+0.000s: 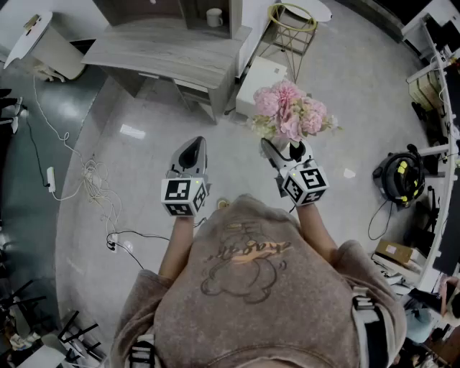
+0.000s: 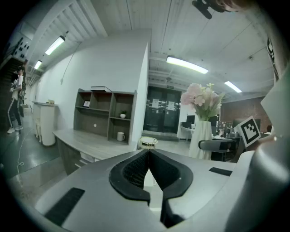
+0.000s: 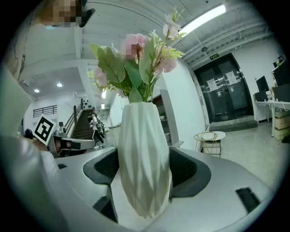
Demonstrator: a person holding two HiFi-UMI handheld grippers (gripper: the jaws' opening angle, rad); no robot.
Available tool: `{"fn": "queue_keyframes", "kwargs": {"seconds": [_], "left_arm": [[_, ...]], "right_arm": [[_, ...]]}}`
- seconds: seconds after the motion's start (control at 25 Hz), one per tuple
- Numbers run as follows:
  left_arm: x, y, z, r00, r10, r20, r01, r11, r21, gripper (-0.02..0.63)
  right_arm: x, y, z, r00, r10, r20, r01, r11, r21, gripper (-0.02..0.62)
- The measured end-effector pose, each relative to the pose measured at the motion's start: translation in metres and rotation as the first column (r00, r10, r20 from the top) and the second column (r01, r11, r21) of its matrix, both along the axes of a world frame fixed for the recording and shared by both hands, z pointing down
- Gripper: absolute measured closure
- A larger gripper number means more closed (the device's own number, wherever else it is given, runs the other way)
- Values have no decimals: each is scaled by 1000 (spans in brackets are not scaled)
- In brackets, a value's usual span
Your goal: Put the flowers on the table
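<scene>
Pink flowers [image 1: 289, 109] stand in a ribbed white vase [image 3: 144, 154], held upright in the air over the floor. My right gripper [image 1: 290, 154] is shut on the vase, its black pads [image 3: 183, 170] pressing on both sides of the body. In the right gripper view the flowers [image 3: 136, 59] rise above the jaws. My left gripper [image 1: 190, 154] hangs beside it to the left, shut with nothing in it [image 2: 148, 156]; its view shows the vase [image 2: 200, 138] off to the right. The grey wooden table [image 1: 165, 44] lies ahead, beyond both grippers.
A white mug [image 1: 214, 17] stands at the table's back. A white box [image 1: 260, 77] and a gold-wire side table [image 1: 293, 20] sit right of the table. Cables [image 1: 93, 180] trail on the floor at left. A black and yellow machine [image 1: 399, 176] is at right.
</scene>
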State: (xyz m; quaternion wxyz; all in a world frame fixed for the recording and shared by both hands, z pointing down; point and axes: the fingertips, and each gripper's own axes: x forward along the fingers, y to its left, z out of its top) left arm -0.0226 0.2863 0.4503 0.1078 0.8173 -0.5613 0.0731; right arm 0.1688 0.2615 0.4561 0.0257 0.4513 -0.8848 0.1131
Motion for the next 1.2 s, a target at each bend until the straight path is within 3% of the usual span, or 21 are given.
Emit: {"fn": "queue_keyframes", "kwargs": {"seconds": [0.32,0.8,1.2], "left_arm": [[2,-3,2,1000,17,-9,-17,1000,-16,588],[-14,-7,17,995,96,-8,-97,995,-22,588],[-24,-53,32,994,109,-16,-109,994,-21,588]], "right_arm": [[-3,-2,4,1000,-1,-3,1,1000,-14,261],[-13,-1,19,997,75,-15,-75,997,-11,261],[-25,-43,33,995,103,-9,-103,995,-8,261]]}}
